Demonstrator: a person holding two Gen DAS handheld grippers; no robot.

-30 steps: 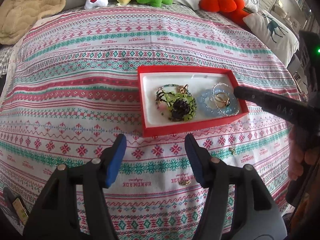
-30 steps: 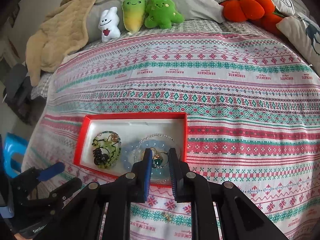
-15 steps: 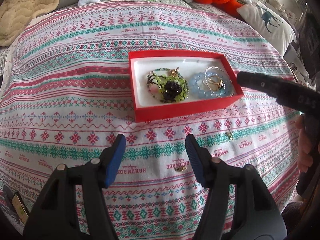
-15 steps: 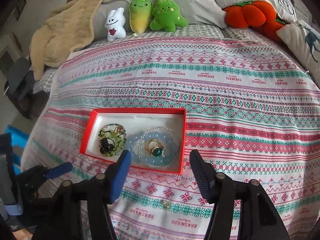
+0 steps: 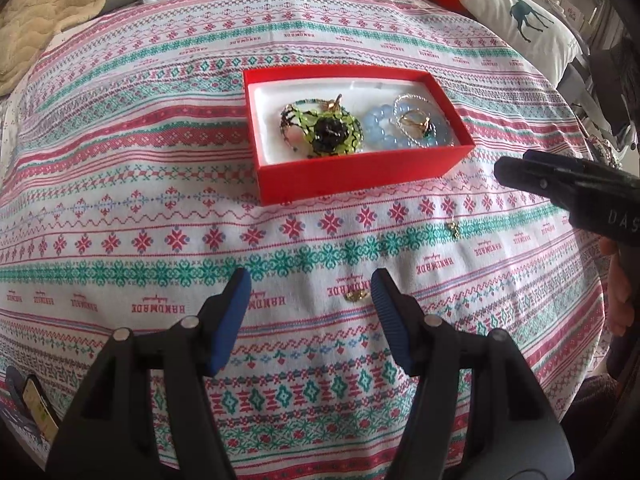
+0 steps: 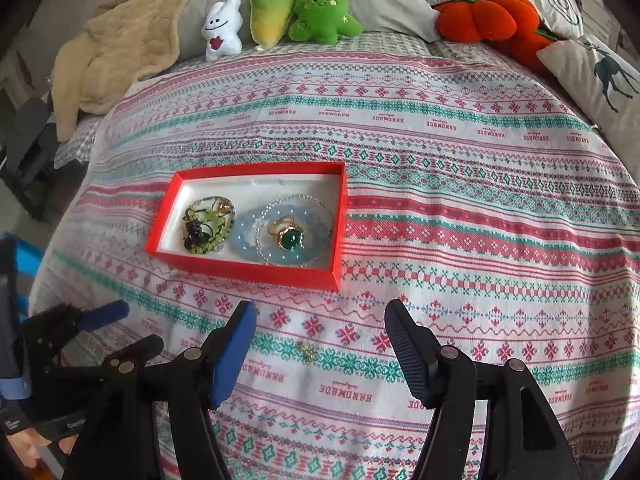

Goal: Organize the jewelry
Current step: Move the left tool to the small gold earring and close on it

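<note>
At the far left of the right wrist view, the left gripper (image 6: 116,330) hung low over the patterned bedspread (image 6: 460,184), its blue-padded fingers spread apart with nothing between them. In its own view, those fingers (image 5: 230,320) stood wide over the cloth, and a small gold piece (image 5: 355,296) lay on the bedspread just inside the right-hand pad, apparently not touched by it; it was too small to tell whether it was an earring or a ring.

Further right sat the red box (image 6: 176,216), open, resting flat on the bedspread. In its left half lay a green beaded bracelet (image 6: 206,226) with a dark cluster on it. In its right half lay a pale blue bead bracelet (image 6: 248,240) overlapped by a thin silver chain loop (image 6: 304,200), and inside that loop rested a gold ring with a green stone (image 6: 290,236).

In front of the box, the right gripper (image 6: 320,342) was released, fingers wide apart and holding nothing. Between them on the cloth lay another small gold trinket (image 6: 307,351), clear of both pads. The same trinket (image 5: 453,229) showed in the left wrist view, near the box's right front corner.

Along the head of the bed stood a white plush (image 6: 222,32), a green-yellow plush (image 6: 272,16), a green tree plush (image 6: 322,10) and an orange pumpkin plush (image 6: 484,18).
</note>
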